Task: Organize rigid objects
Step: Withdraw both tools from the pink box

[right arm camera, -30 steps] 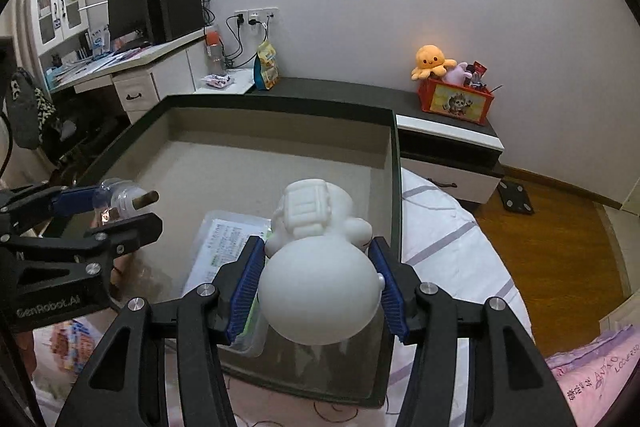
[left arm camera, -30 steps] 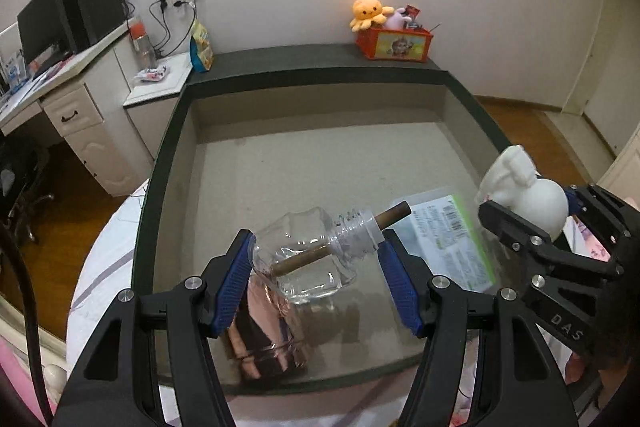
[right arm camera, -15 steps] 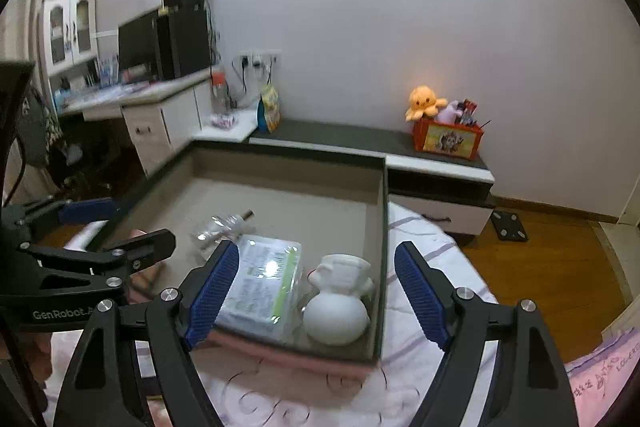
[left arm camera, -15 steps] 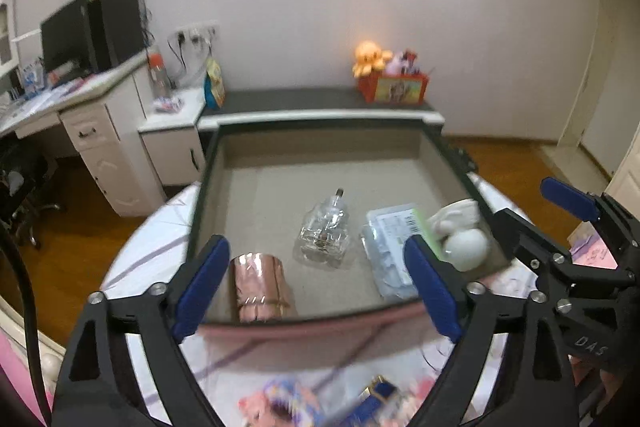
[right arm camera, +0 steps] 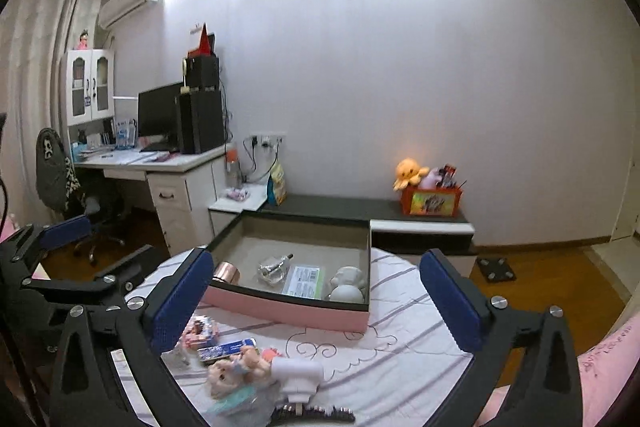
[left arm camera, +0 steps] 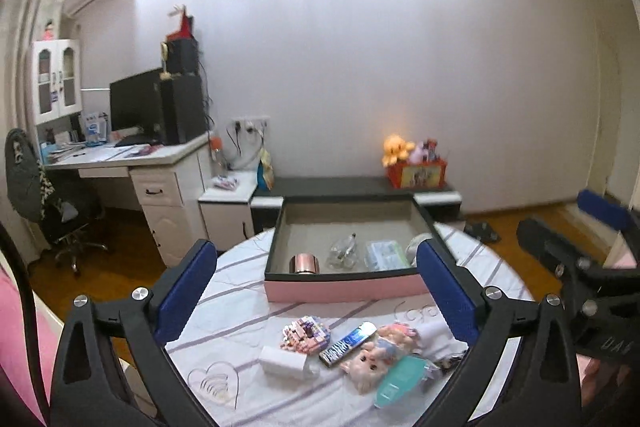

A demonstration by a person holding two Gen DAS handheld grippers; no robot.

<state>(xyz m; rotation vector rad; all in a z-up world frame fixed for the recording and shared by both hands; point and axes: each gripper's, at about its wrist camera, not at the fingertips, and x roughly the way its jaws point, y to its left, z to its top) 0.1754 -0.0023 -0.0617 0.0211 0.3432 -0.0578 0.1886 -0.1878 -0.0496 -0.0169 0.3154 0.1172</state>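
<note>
Four things lie along the box's (left arm camera: 344,289) front edge, and both empty claws, left (left arm camera: 316,291) and right (right arm camera: 316,303), gape wide above counter clutter (left arm camera: 360,351), where a hasty reach could snag the soft doll (right arm camera: 236,371).

Pink-sided box (right arm camera: 280,309), open top, dark rim, beige floor, on the striped round table; four items in a row along its near wall. Copper cup (left arm camera: 305,263) at the left end, cylindrical, shiny, upright. Clear glass bottle (right arm camera: 274,268) next, lying on its side, brown stopper pointing toward the far wall. Flat transparent packet (right arm camera: 305,279) with green-and-white label, lying flat, just right of the bottle. White ceramic figurine (right arm camera: 347,283) at the right end, rounded body, in the near right corner, beside the packet
</note>
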